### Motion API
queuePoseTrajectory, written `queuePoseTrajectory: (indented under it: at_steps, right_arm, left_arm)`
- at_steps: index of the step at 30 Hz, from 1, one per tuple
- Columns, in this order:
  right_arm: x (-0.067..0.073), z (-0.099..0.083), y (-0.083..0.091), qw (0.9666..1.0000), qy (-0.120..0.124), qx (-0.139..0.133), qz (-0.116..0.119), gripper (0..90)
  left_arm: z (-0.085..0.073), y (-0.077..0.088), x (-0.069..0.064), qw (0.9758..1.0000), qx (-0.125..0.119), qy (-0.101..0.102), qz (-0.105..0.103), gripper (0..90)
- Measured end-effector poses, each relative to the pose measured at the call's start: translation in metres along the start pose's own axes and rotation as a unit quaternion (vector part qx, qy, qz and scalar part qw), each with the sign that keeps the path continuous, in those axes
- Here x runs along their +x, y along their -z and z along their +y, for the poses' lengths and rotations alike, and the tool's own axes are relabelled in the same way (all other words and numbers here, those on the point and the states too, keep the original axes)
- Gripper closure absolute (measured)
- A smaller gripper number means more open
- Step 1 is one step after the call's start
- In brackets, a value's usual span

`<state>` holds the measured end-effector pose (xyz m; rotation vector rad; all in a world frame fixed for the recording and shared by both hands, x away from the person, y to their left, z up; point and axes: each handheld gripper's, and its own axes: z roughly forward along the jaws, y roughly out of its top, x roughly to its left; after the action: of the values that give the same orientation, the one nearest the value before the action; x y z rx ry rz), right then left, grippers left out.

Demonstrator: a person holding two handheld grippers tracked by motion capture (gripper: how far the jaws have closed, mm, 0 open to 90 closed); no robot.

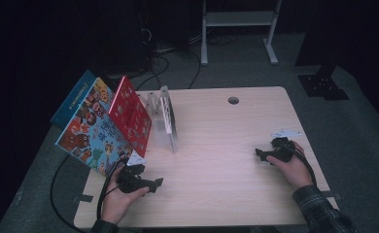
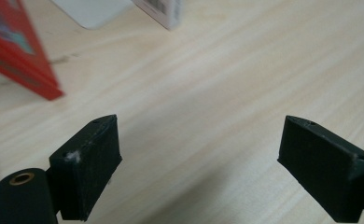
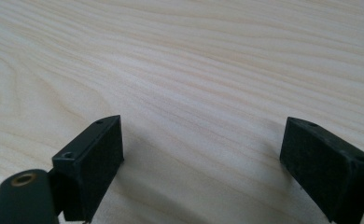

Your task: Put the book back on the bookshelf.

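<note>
The red book (image 1: 131,115) leans in the clear rack (image 1: 167,119) near the far left corner of the surface (image 1: 226,145), with a bigger cartoon book (image 1: 93,128) against it. The left tool (image 1: 154,183) sits just in front, released and holding nothing. It looks like the book was just let go. The right tool (image 1: 259,154) rests released near the right edge. Next, pull the left tool clear without bumping the books.

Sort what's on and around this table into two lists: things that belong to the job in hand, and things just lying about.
Belongs to the job:
- red book
- big picture book
- clear rack
- left gripper, open
- right gripper, open

Just lying about:
- white frame on the floor behind
- black floor plate
</note>
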<state>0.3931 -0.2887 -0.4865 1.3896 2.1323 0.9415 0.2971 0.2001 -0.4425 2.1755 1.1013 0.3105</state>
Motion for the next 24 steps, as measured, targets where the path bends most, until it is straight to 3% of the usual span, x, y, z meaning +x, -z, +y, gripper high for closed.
queuePoseTrajectory:
  at_steps: [5, 11, 14, 20, 24]
  right_arm:
    - [0.0, 0.0, 0.0, 1.0, 0.0, 0.0, 0.0, 12.1]
    - [0.0, 0.0, 0.0, 1.0, -0.001, 0.0, 0.0, 12.1]
    - [0.0, 0.0, 0.0, 1.0, 0.0, 0.0, 0.001, 12.1]
    - [0.0, 0.0, 0.001, 1.0, 0.0, 0.0, 0.001, 12.1]
    - [0.001, -0.001, 0.001, 1.0, 0.001, 0.0, 0.002, 12.1]
  left_arm:
    - [-0.002, -0.012, -0.008, 0.9995, 0.023, -0.02, -0.012, 10.0]
    - [-0.004, -0.024, -0.012, 0.9988, 0.027, -0.036, -0.021, 8.2]
    - [-0.005, -0.031, -0.015, 0.9977, 0.04, -0.051, -0.021, 8.2]
    - [-0.008, -0.037, -0.018, 0.9951, 0.031, -0.094, -0.01, 4.2]
    - [-0.014, -0.04, -0.017, 0.995, -0.006, -0.098, -0.02, 0.0]
